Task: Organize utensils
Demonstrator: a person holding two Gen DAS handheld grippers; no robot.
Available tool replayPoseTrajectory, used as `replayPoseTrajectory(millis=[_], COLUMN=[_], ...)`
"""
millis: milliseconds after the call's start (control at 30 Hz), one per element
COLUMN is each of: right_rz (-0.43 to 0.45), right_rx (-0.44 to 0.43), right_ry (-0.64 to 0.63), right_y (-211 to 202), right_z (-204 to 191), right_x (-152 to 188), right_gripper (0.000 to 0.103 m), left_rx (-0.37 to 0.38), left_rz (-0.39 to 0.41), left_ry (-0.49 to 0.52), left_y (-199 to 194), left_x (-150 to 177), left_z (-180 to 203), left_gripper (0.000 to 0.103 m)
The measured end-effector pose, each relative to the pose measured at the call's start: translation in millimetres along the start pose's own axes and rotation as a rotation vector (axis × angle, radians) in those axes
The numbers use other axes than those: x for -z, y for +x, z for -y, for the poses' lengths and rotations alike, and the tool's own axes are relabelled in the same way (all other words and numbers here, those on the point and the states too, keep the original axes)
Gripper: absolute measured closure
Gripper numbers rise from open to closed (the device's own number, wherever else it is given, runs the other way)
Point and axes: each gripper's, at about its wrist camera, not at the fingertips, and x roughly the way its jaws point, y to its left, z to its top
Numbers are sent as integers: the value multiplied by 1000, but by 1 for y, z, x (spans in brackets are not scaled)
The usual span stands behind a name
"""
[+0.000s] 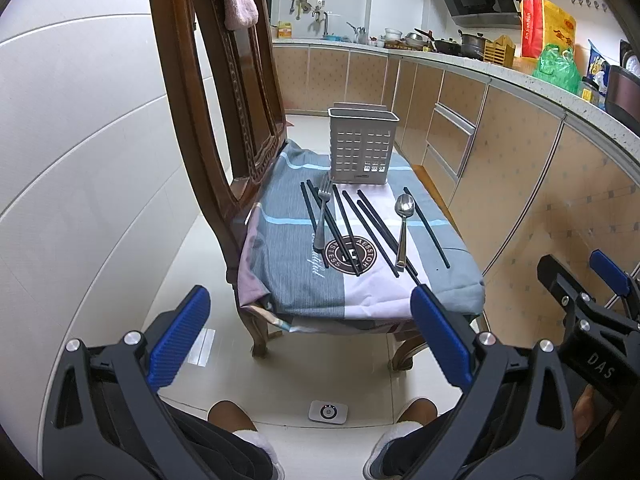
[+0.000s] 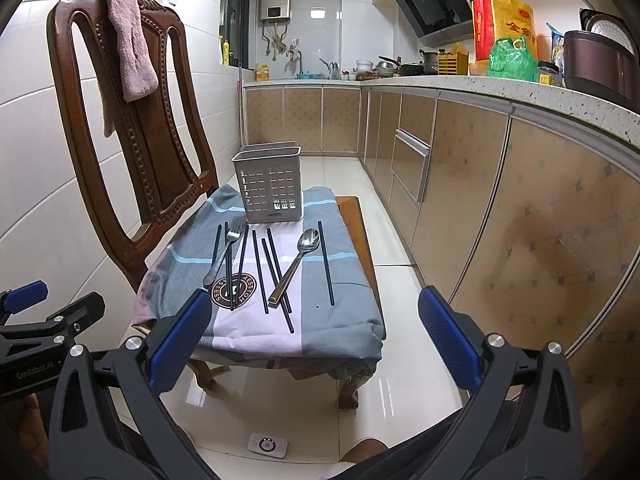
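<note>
Both jaws stand wide and empty: left gripper (image 1: 310, 340), right gripper (image 2: 314, 338). Risk: chopsticks (image 2: 260, 272) overlap fork (image 2: 224, 252), apparently; snagging likely near caddy (image 2: 270, 188).

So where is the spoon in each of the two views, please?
Left wrist view: the spoon lies right of centre on the cloth, bowl toward the utensil holder, second from the right among the utensils.
Right wrist view: the spoon lies near the centre, slanted, bowl up and to the right.
Shared landmark: the round logo on the cloth, to the left of the spoon's handle.
</note>
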Motion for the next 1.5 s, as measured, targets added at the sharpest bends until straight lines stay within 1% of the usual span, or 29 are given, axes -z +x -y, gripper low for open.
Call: replayPoseTrajectory(millis=[533,700,967,1133,1267,1400,1467,1500], right_rz=[-4,-20,-43,-63,-81,-91,-102,-109], right_rx=[-7,-18,-27,-52,-71,-83,-93,-95], right_ry=[15,34,30,30,19,24,19,15], right_y=[4,11,26,41,59,88,108,116], right_z=[6,12,17,20,23,35,42,44], right_x=[2,4,6,6,1,-18,-30,-35], right_gripper=[2,2,2,2,2,2,3,3], left_rx=[4,0,-4,-10,-1,9,17,15], left_rz=[-11,-27,-51,-79,-113,-145,-154,-161], left_ry=[14,18,24,22,18,17,10,12], left_y=[6,11,26,43,63,92,108,122], left_x=[-1,0,0,-2,-9,-28,-41,-53], left_z=[5,7,11,13,13,14,13,13], left_gripper=[4,4,4,4,4,4,4,4])
